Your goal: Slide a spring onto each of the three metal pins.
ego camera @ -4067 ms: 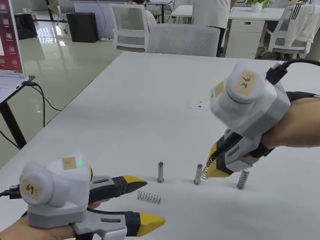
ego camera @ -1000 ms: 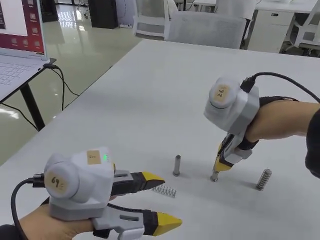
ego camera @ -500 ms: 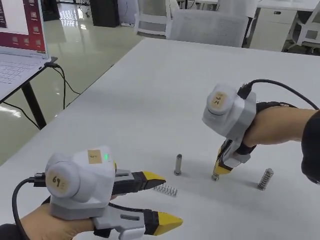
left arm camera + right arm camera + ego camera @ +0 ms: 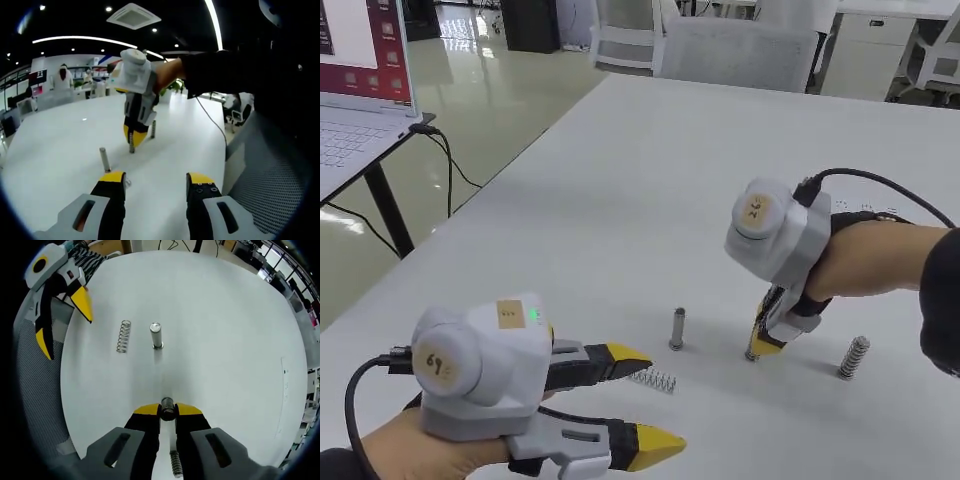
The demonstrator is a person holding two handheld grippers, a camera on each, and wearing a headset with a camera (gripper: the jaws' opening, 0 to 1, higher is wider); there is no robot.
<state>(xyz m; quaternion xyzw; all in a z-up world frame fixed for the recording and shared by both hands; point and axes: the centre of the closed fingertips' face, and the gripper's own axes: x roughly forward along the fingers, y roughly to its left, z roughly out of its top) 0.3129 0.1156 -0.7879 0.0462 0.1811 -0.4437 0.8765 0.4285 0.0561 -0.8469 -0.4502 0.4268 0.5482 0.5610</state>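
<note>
The work lies on a wide white table [image 4: 620, 180] in an open office, with a glossy floor [image 4: 490, 95] to the left, an open laptop [image 4: 355, 80] on a side stand and grey chairs [image 4: 735, 55] at the far edge.

Compared with 4.1 s ago, the right gripper [image 4: 765, 345] no longer holds its spring tilted beside the middle pin [image 4: 751, 355]; it has come down so that its yellow tips sit low over that pin. Against 0.5 s ago it is only a little lower. The left gripper [image 4: 645, 400] has stayed where it was, jaws spread wide and holding nothing, and the loose spring [image 4: 652, 379] lies flat on the table just beyond its upper tip, as before.

In the right gripper view the jaws are pressed onto the held spring [image 4: 168, 406], whose coiled top shows end-on between the tips. How far down the pin it sits cannot be told. The bare pin [image 4: 156, 335] stands upright further on, a plain grey cylinder with a wider foot, the loose spring beside it. The 3rd pin [image 4: 853, 357] stands to the right, already wrapped in silver coils
</note>
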